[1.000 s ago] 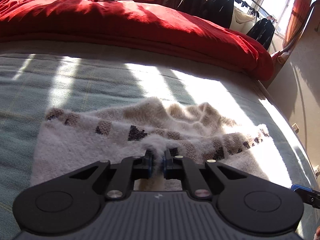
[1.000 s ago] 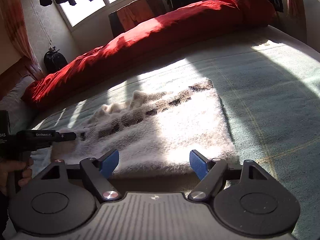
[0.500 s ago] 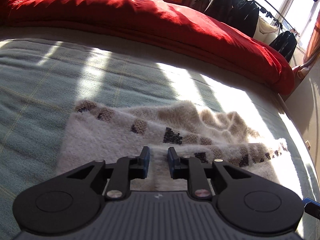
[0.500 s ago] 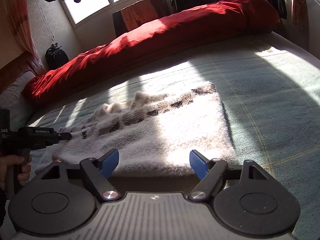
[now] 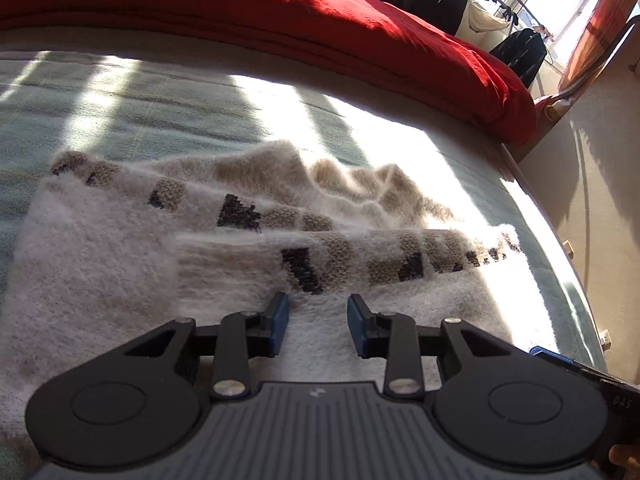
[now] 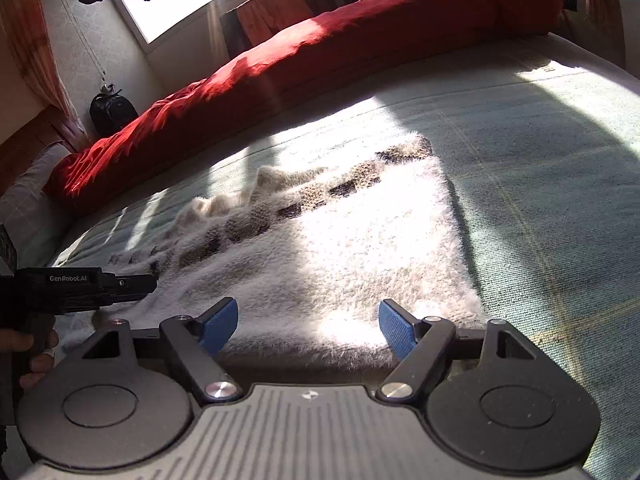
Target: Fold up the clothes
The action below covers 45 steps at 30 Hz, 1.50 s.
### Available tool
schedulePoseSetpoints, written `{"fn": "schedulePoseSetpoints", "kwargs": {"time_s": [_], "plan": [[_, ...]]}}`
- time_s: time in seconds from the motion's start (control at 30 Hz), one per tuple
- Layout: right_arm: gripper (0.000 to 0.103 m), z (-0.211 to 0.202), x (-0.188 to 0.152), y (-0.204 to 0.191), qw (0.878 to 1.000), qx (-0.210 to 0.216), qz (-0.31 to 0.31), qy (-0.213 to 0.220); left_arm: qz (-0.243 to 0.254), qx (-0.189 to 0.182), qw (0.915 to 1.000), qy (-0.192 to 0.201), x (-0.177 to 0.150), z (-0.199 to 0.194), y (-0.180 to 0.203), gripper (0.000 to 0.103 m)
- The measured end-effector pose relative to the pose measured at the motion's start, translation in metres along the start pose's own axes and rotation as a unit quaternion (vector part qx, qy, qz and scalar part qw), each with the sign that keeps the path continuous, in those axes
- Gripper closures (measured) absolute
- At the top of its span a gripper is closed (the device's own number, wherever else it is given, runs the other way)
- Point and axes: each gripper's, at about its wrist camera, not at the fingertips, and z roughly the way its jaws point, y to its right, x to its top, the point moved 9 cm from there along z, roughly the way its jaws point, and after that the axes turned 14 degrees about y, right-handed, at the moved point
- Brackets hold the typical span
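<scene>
**Fuzzy sweater lies partly folded on the bed**

The white, fluffy knit sweater (image 5: 100,280) with brown and black blocks lies flat on the pale green woven bed (image 6: 540,200). The left tool (image 5: 318,322) is opening, nothing pinched; the right tool (image 6: 308,326) gapes wide, released, above the hem.
</scene>
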Motion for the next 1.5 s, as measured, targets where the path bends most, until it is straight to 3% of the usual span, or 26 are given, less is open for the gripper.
{"fn": "schedulePoseSetpoints", "kwargs": {"time_s": [0.17, 0.3, 0.4, 0.6, 0.7, 0.8, 0.97, 1.2, 1.23, 1.33, 1.43, 1.5], "plan": [[0.022, -0.004, 0.001, 0.0, 1.0, -0.007, -0.011, 0.012, 0.002, 0.006, 1.0, 0.003, 0.004, -0.02, -0.001, 0.067], [0.022, -0.001, 0.011, -0.019, 0.997, -0.02, -0.072, 0.031, 0.049, -0.039, 0.998, 0.007, 0.005, -0.013, 0.045, 0.063], [0.022, 0.008, 0.015, -0.027, 0.99, -0.041, -0.131, 0.034, 0.083, -0.049, 0.9952, 0.011, 0.001, 0.005, 0.071, 0.062], [0.022, 0.011, -0.01, -0.011, 0.982, -0.06, -0.179, -0.003, 0.117, -0.033, 0.9926, 0.004, -0.019, 0.034, 0.075, 0.06], [0.022, 0.011, -0.011, -0.011, 0.982, -0.06, -0.178, -0.005, 0.11, -0.032, 0.9934, 0.001, -0.015, 0.026, 0.077, 0.06], [0.02, 0.01, -0.012, -0.011, 0.983, -0.061, -0.176, -0.006, 0.135, -0.045, 0.9897, 0.008, -0.014, 0.012, 0.09, 0.06], [0.019, 0.01, -0.013, -0.01, 0.983, -0.06, -0.172, -0.009, 0.165, -0.039, 0.9853, -0.016, -0.043, -0.004, 0.084, 0.058], [0.019, 0.003, -0.003, -0.012, 0.988, -0.058, -0.141, -0.011, 0.155, -0.022, 0.9876, 0.017, -0.029, -0.039, 0.069, 0.054], [0.019, 0.001, -0.001, -0.012, 0.99, -0.057, -0.131, -0.01, 0.151, -0.01, 0.9884, 0.013, -0.029, -0.038, 0.061, 0.05], [0.019, -0.008, 0.003, -0.015, 0.993, -0.05, -0.107, -0.006, 0.12, 0.017, 0.9926, -0.007, -0.033, -0.032, 0.033, 0.049], [0.019, -0.021, 0.008, -0.017, 0.994, -0.044, -0.1, -0.004, 0.08, 0.009, 0.9968, 0.005, -0.021, -0.041, 0.026, 0.05], [0.019, -0.028, 0.012, -0.017, 0.995, -0.043, -0.095, 0.001, 0.079, 0.009, 0.9965, 0.027, -0.009, -0.045, 0.023, 0.05]]}}
